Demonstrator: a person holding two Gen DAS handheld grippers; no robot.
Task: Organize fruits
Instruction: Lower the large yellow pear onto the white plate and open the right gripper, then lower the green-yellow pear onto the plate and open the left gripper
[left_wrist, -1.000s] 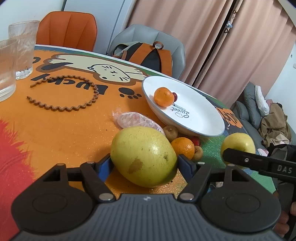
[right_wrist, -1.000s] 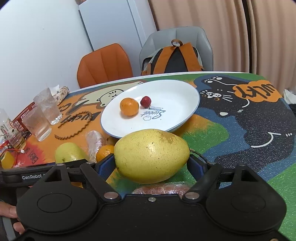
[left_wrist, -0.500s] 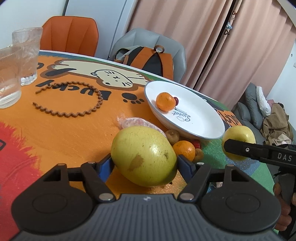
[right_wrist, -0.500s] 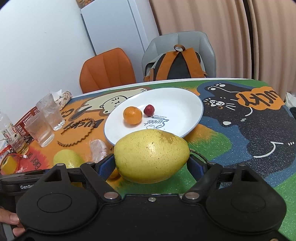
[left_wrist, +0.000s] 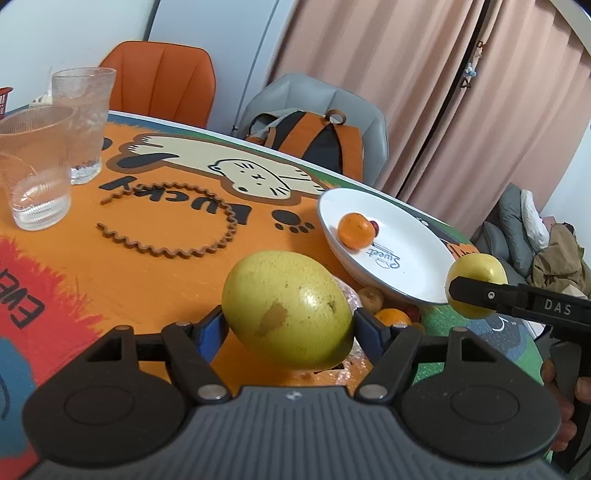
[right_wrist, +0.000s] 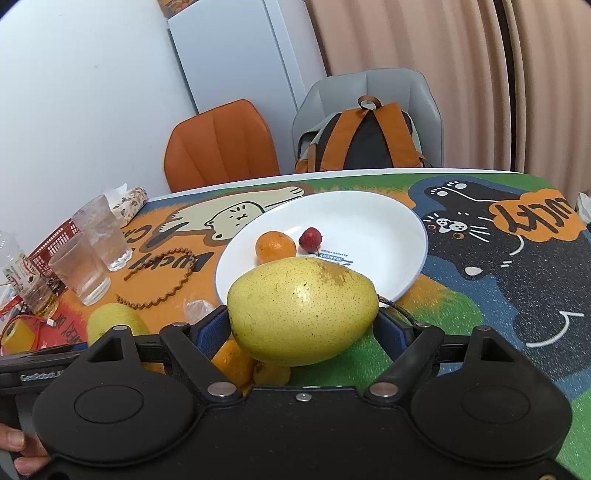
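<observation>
While we carry two pears toward plate (right_wrist: 388, 221), what matters is where plate lies from each pair of tongs. Left tongs (left_wrist: 288, 325) clamped on left pear (left_wrist: 286, 308), long axis across jaws; plate lies far right of them. Right tongs (right_wrist: 303, 321) clamped on right pear (right_wrist: 303, 310), long axis also across; plate straight ahead, near rim just beyond pear. We judge right hand nearer. Orange (right_wrist: 275, 245) and red berry (right_wrist: 310, 237) sit on plate's far left part; near right part bare.

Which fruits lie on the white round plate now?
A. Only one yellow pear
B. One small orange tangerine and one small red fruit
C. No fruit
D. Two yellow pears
B: the white round plate holds only a small orange tangerine and a small red fruit.
</observation>
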